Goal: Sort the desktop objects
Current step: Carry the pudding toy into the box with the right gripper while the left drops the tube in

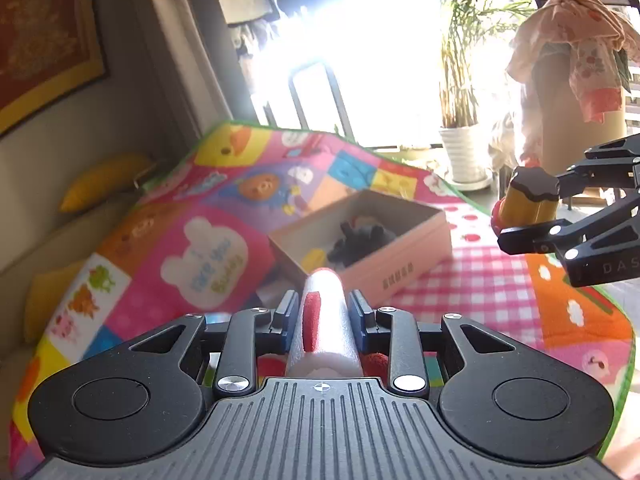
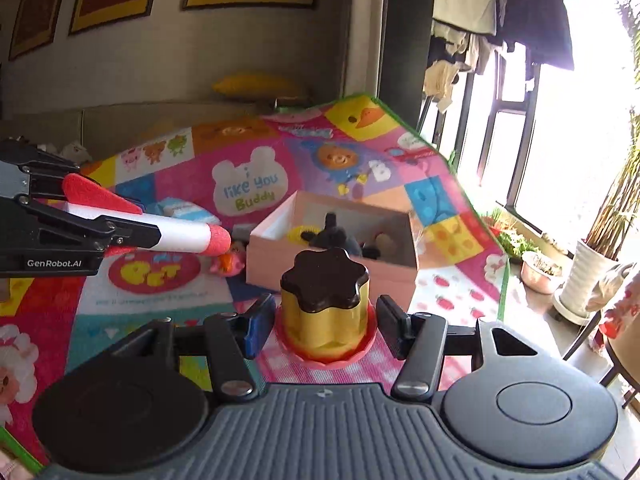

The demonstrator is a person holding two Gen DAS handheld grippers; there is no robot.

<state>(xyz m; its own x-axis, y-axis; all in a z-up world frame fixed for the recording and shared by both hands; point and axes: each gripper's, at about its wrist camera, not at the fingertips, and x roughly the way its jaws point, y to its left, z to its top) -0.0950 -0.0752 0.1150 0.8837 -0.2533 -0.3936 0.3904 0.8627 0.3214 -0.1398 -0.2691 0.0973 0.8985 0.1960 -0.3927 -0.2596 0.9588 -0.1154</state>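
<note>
The left gripper [image 1: 323, 322] was clamped on a white foam rocket [image 1: 324, 320] with red fins, its pads pressed against the tube's sides and the rocket pointing forward along the fingers. In the right wrist view the same rocket [image 2: 176, 232] showed side-on, held clear above the mat [image 2: 160, 292], its red nose toward the box [image 2: 332, 264].

The right gripper [image 2: 325, 320] held a toy pudding [image 2: 325, 300]: a yellow fluted body with a dark brown wavy top, seated in a pink cup. Its pads stood against the pink cup on either side, and in the left wrist view the right gripper [image 1: 532, 210] carried the pudding [image 1: 528, 200] in the air above the mat [image 1: 480, 288], well to the right of the box [image 1: 400, 268].

The pink open box sat on the colourful cartoon mat ahead of both grippers. Inside it lay a dark plush toy [image 2: 332, 236] and a yellow piece [image 2: 298, 234], with other small things too blurred to name. Just left of the box a small orange-pink toy [image 2: 228, 262] lay on the mat, and a pale blue packet [image 2: 182, 208] rested farther back.
</note>
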